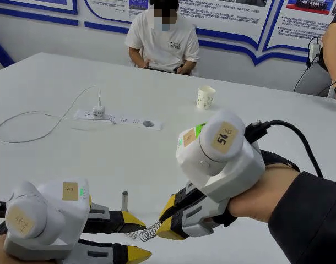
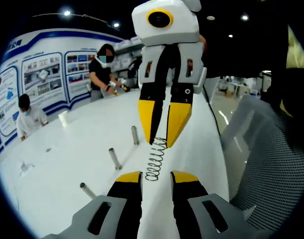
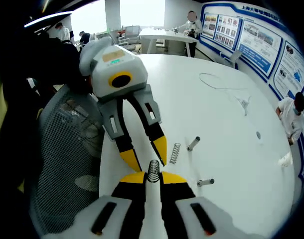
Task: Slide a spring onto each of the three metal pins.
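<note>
Cup [image 1: 205,97] and power strip [image 1: 118,117] sit well across white table [image 1: 157,159]; right tongs [image 3: 153,175] pinch spring [image 3: 153,169], left tongs [image 2: 157,175] gape; posters [image 1: 228,14] behind.

Both units: white rounded housing, black arms, yellow tips.
The left tongs [image 1: 136,237] carry a square tan sticker on top with a small green mark beside it, and a round tan label on the end cap.
The right tongs [image 1: 163,224] carry a round tan label [image 1: 225,137] with handwritten digits, plus a tan sticker and a green patch; grey slotted plates flank the arms.
A black cable [image 1: 300,137] leaves the rear of the housing.
Dark sleeve [image 1: 311,220] on the right arm.
</note>
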Demonstrator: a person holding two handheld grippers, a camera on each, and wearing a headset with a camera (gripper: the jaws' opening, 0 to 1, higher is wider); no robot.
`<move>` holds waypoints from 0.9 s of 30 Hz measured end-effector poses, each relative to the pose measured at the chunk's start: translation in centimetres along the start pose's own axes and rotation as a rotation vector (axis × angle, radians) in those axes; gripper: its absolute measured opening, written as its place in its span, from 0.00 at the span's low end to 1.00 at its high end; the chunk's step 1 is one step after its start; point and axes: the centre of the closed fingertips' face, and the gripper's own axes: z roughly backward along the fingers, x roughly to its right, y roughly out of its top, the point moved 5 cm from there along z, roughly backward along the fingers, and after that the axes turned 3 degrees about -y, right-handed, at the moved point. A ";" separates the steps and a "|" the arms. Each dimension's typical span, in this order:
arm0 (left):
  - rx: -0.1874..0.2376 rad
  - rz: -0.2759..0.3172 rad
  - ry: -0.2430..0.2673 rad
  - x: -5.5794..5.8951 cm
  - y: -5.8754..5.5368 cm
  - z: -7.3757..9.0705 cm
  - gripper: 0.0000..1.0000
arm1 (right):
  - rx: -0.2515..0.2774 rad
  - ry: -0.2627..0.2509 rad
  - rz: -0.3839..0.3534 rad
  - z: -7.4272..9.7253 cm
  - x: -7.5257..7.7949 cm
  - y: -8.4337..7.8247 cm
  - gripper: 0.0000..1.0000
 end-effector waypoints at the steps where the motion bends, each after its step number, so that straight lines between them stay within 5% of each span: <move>1: -0.001 -0.003 -0.002 0.0 0.0 0.0 0.21 | 0.002 0.001 0.002 0.0 -0.1 0.1 0.11; 8: 0.000 -0.005 0.002 0.1 0.1 0.0 0.12 | 0.031 0.009 0.003 0.2 -0.4 0.9 0.11; 27: 0.025 0.014 -0.001 0.4 0.9 -0.1 0.11 | 0.109 -0.006 0.002 0.3 -0.6 2.2 0.11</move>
